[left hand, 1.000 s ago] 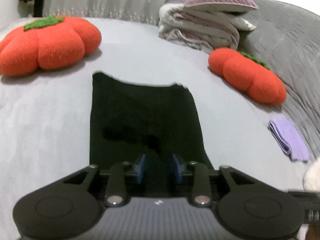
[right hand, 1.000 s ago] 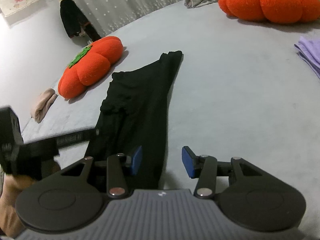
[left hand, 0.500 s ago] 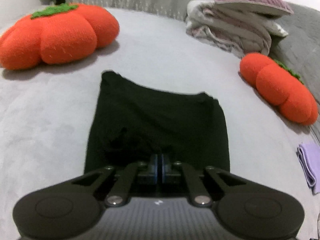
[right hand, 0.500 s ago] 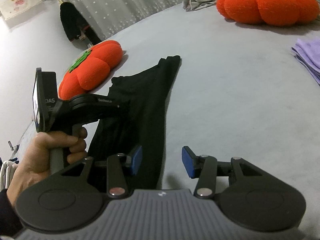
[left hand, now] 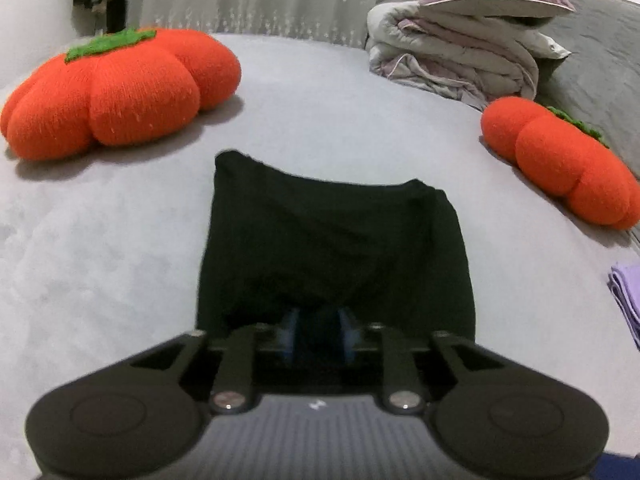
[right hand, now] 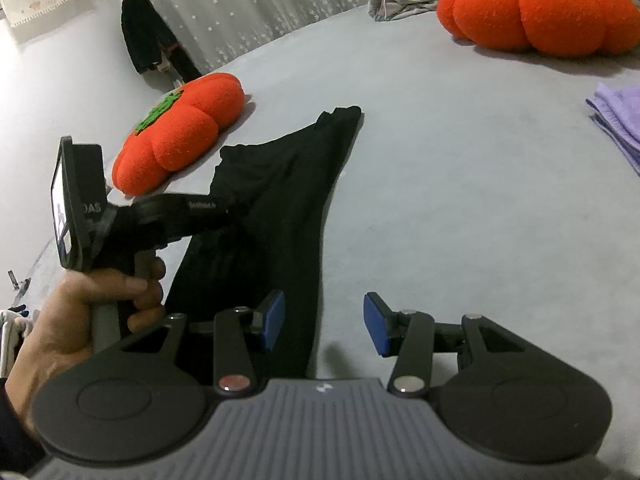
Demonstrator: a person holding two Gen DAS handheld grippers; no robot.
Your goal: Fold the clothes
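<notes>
A black garment lies folded on the grey bed; it also shows in the right wrist view. My left gripper sits over its near folded edge with the blue pads apart and black cloth between them. In the right wrist view the left gripper body hovers over the garment's middle. My right gripper is open and empty, its left pad over the garment's near end, its right pad over bare sheet.
Two orange pumpkin cushions flank the garment. Folded bedding with a purple pillow lies at the back. A folded lilac cloth lies to the right, also in the right wrist view.
My left gripper closed on the garment's edge, carried it forward over the garment, and has now opened its pads again. My right gripper stayed open and nearly still.
</notes>
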